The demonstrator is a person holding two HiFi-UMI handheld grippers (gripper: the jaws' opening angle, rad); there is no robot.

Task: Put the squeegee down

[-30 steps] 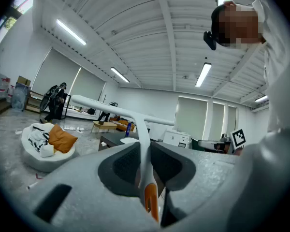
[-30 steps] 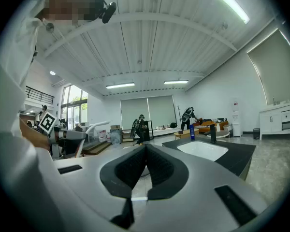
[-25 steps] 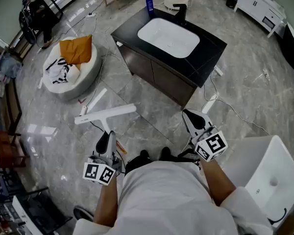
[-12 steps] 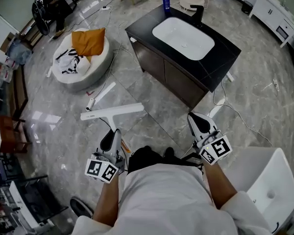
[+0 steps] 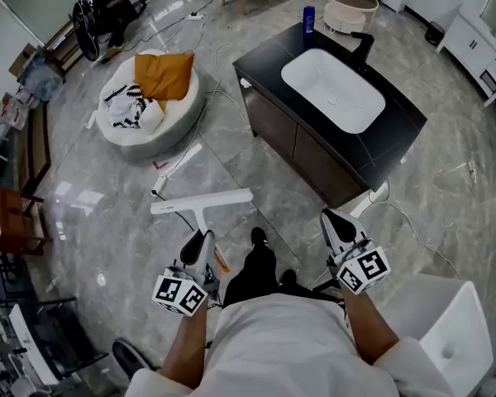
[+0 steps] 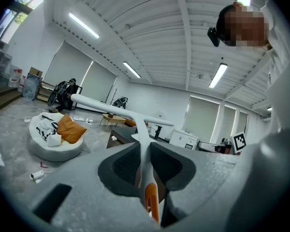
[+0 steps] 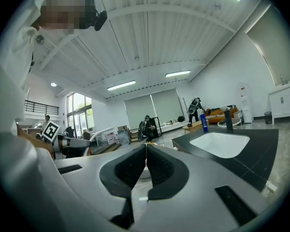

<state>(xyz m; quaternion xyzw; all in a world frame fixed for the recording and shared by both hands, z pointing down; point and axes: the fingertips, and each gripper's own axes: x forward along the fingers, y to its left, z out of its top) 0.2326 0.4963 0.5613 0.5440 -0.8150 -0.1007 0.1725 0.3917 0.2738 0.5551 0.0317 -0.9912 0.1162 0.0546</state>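
Left gripper (image 5: 200, 240) clamps the squeegee (image 5: 202, 203) handle, right gripper (image 5: 336, 219) clenched; round bed (image 5: 145, 145) holds an orange cushion (image 5: 164, 74)

Holds the left tongs (image 5: 197, 245) low and pointing forward, jaws clamped on the handle of the squeegee (image 5: 200, 203). Carries the right tongs (image 5: 341, 226) level with them, jaws pressed together on nothing. Reaches both bare forearms (image 5: 184, 346) forward from the torso.

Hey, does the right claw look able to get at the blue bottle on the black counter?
Probably not from here. The right claw is shut and empty, but the blue bottle stands at the far corner of the counter, beyond the sink; a step round seems needed.
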